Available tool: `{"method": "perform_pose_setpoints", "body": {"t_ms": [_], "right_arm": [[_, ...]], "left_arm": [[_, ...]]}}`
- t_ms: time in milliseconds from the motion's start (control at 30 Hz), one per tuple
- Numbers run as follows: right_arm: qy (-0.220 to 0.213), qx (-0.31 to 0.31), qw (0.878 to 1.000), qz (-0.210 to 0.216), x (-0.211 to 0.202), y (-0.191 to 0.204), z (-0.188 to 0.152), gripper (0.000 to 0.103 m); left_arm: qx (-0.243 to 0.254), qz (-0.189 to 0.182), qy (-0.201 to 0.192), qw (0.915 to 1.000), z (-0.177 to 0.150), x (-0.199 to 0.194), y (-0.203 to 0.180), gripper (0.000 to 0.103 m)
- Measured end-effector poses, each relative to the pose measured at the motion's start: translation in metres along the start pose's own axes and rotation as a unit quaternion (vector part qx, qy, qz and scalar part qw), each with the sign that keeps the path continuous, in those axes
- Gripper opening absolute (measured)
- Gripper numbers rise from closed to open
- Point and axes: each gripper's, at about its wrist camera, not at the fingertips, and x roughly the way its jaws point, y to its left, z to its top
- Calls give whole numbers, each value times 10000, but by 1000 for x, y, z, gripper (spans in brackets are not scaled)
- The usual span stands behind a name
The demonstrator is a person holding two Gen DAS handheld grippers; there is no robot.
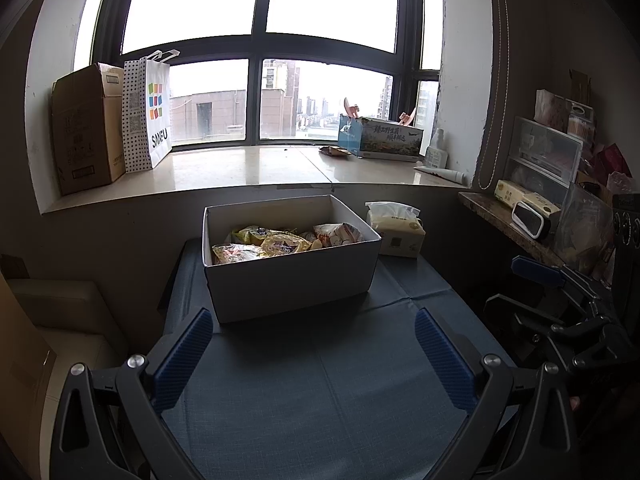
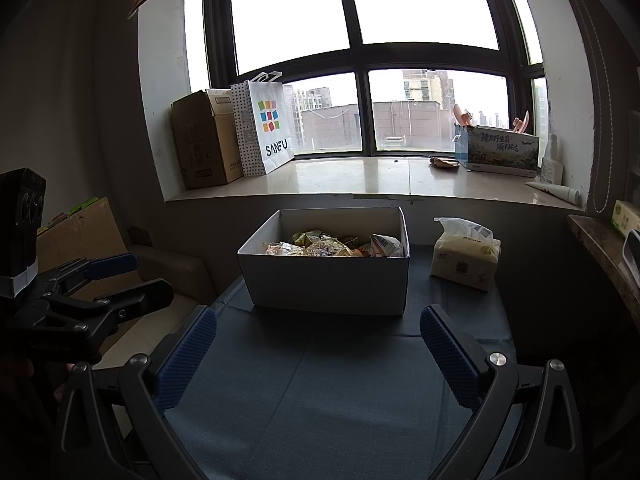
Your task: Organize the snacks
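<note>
A tissue pack [image 1: 396,232] is sitting at the table's [image 1: 320,380] far right corner. On the windowsill [image 1: 248,168], a cardboard carton [image 1: 86,128] and a SANFU bag [image 1: 148,112] are standing at the left end, with a printed box [image 1: 380,138] lying at the right end.

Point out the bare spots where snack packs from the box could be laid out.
Bare blue cloth lies between both open grippers and the white box. The windowsill is free between the SANFU bag and the printed carton. The shelf at right is crowded.
</note>
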Motion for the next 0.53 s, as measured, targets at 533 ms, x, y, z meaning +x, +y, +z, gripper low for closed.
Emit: {"method": "perform_pose_setpoints", "body": {"t_ms": [533], "right_arm": [[21,9,10000,14,1,-1,-1,103]], "left_arm": [[-35,-38,14,10000,-1,2,1,103]]}}
